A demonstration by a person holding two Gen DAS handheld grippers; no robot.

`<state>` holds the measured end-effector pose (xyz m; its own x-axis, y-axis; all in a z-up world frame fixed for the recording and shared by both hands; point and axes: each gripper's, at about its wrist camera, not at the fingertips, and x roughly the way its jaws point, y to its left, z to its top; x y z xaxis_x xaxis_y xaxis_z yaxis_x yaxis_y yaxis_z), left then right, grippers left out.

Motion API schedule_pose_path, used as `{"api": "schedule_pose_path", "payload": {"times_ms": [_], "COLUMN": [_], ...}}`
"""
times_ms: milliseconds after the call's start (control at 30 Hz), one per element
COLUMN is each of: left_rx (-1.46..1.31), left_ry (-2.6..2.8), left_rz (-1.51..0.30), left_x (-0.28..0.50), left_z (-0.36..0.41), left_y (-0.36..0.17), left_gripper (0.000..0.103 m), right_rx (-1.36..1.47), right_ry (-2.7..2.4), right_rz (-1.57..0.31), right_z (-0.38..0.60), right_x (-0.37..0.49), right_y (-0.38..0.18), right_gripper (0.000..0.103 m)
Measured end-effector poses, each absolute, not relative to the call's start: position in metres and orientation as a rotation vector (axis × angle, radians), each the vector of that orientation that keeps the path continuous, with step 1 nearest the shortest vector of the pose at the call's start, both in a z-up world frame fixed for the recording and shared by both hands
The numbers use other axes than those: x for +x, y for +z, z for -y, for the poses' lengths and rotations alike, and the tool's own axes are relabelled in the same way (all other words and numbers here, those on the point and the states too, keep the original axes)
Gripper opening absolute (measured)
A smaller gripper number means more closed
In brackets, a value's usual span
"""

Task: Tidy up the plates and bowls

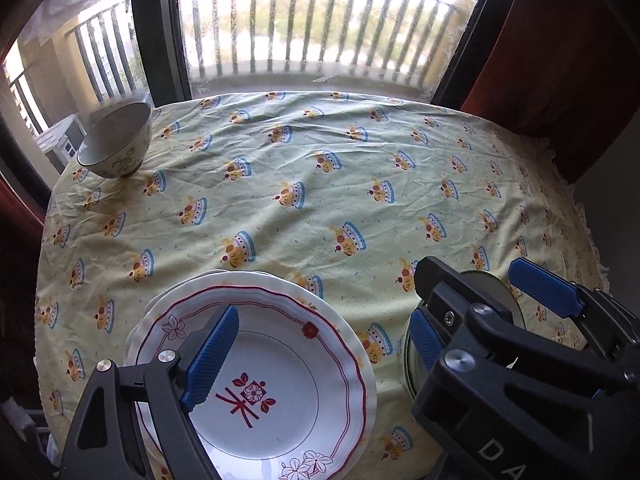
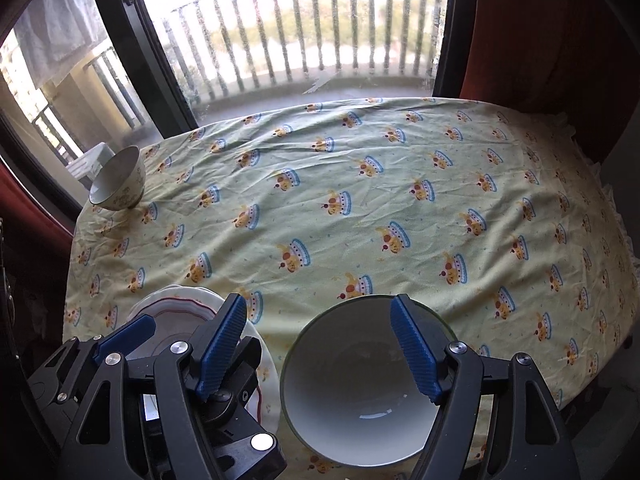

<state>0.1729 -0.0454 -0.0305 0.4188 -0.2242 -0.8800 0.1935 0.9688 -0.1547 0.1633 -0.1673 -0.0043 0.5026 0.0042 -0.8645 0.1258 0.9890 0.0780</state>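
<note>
Both of your grippers hang empty above the desk. The left gripper has its jaws spread over the stack of white scalloped plates with red trim; the right gripper has its jaws spread over the plain white deep bowl, one pad inside the rim, neither pressing. So you look to be between placements. The small patterned ceramic bowl stands alone at the far left corner of the yellow printed tablecloth, well apart. Probably fetch it next and nest it with the near bowl.
</note>
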Motion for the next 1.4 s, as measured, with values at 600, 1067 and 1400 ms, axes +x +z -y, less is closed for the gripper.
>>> {"api": "schedule_pose_path", "payload": {"times_ms": [600, 1067, 1400], "left_rx": [0.017, -0.016, -0.047], "left_ry": [-0.125, -0.051, -0.011], "left_rz": [-1.035, -1.027, -1.02], "left_x": [0.212, 0.27, 0.331], "left_z": [-0.067, -0.143, -0.179], "left_y": [-0.032, -0.042, -0.062], "left_gripper": [0.087, 0.074, 0.062], "right_rx": [0.094, 0.158, 0.101], "right_ry": [0.006, -0.005, 0.04], "right_rz": [-1.01, -0.979, -0.997], "right_z": [0.053, -0.019, -0.058], "right_x": [0.21, 0.264, 0.329], "right_y": [-0.008, -0.015, -0.03], "right_gripper": [0.078, 0.078, 0.078]}}
